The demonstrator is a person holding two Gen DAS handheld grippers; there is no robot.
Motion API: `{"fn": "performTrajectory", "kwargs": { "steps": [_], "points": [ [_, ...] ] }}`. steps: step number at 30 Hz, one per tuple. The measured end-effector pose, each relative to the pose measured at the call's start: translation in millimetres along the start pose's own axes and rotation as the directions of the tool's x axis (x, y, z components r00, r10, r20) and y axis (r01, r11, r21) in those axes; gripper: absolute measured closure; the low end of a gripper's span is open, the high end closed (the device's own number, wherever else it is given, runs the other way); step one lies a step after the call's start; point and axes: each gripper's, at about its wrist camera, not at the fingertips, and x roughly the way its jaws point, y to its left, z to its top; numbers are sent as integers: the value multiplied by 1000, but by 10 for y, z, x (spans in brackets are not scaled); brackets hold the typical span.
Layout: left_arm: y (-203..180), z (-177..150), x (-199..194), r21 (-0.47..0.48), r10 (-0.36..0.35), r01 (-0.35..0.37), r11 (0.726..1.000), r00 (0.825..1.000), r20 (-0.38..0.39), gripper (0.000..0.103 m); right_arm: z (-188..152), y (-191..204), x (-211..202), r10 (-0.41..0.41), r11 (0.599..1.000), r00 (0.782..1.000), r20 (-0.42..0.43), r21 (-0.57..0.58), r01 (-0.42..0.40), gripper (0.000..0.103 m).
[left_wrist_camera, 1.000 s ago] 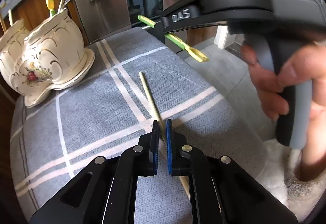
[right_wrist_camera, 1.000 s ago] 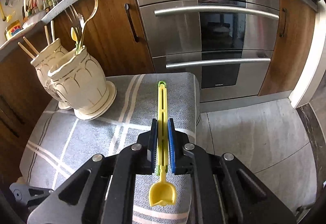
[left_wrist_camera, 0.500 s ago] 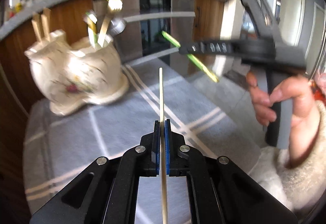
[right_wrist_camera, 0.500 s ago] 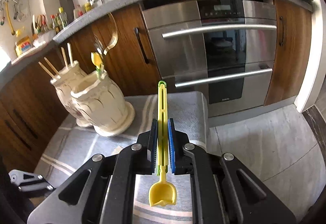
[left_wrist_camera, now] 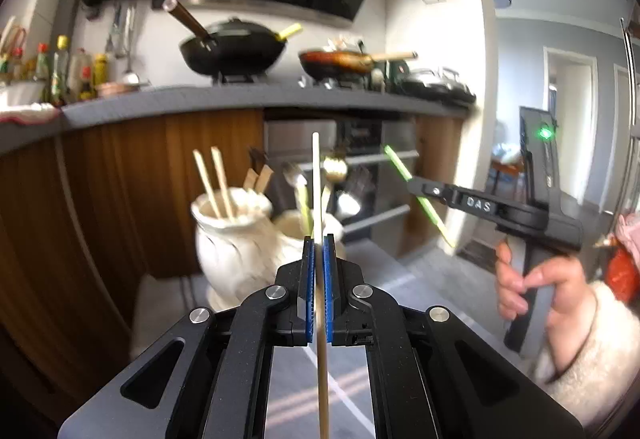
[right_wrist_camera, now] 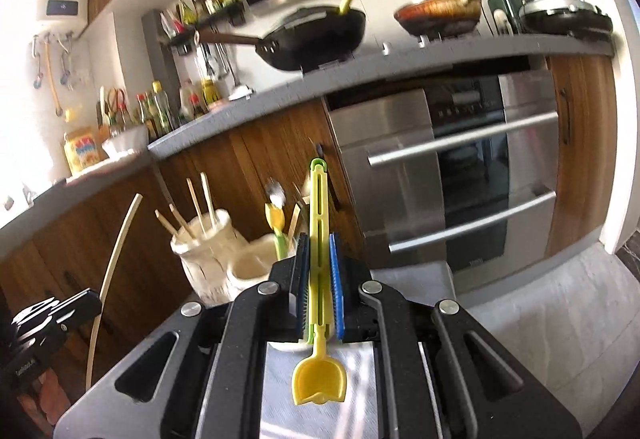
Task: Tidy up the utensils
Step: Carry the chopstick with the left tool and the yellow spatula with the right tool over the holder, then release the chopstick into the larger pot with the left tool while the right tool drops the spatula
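My left gripper (left_wrist_camera: 318, 239) is shut on a thin wooden chopstick (left_wrist_camera: 316, 179), which stands up between the blue pads, lifted above the cloth. Ahead of it are two cream ceramic holders: the left one (left_wrist_camera: 230, 235) has wooden chopsticks in it, the right one (left_wrist_camera: 294, 227) has spoons and a fork. My right gripper (right_wrist_camera: 319, 239) is shut on a green-and-yellow plastic utensil (right_wrist_camera: 319, 207) whose yellow scoop end (right_wrist_camera: 319, 383) points back at the camera. The same holders (right_wrist_camera: 208, 255) show lower left in the right wrist view. The other gripper (left_wrist_camera: 432, 191) appears at the right of the left wrist view.
A stainless oven (right_wrist_camera: 460, 175) and wooden cabinets (right_wrist_camera: 260, 167) stand behind the holders. A grey checked cloth (left_wrist_camera: 296, 391) covers the low surface below. Pans (right_wrist_camera: 320, 31) sit on the counter above. A hand and fuzzy sleeve (left_wrist_camera: 560, 303) hold the right gripper.
Both grippers have risen and tilted up, so the views swing from the cloth to the counter. The left gripper closed on the chopstick and lifted it off the cloth.
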Motion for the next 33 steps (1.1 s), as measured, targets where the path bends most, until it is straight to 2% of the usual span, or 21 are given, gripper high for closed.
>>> {"fn": "performTrajectory", "kwargs": {
  "steps": [6,10,14,19,26,28,33],
  "points": [
    [387,144,109,-85,-20,29,996,994,108,98,109,274,276,44,998,998,43,-43,-42,93],
    [624,243,312,-119,0,21,993,985,171,98,161,371,598,78,996,996,44,-49,-76,93],
    [919,379,578,-203,-26,76,976,971,238,98,212,394,854,102,994,993,61,-47,-99,93],
    [1044,489,931,-221,-16,75,972,966,258,98,206,428,1098,119,992,990,76,-51,-115,93],
    [1112,516,1262,-230,22,45,972,960,280,98,131,526,1258,118,987,988,100,-119,-106,93],
    [1150,496,1311,-234,41,28,972,957,286,98,94,536,1291,104,987,989,108,-136,-89,93],
    [1201,435,1407,-232,52,11,973,963,263,98,-23,570,1348,70,981,991,114,-186,-48,93]
  ]
}}
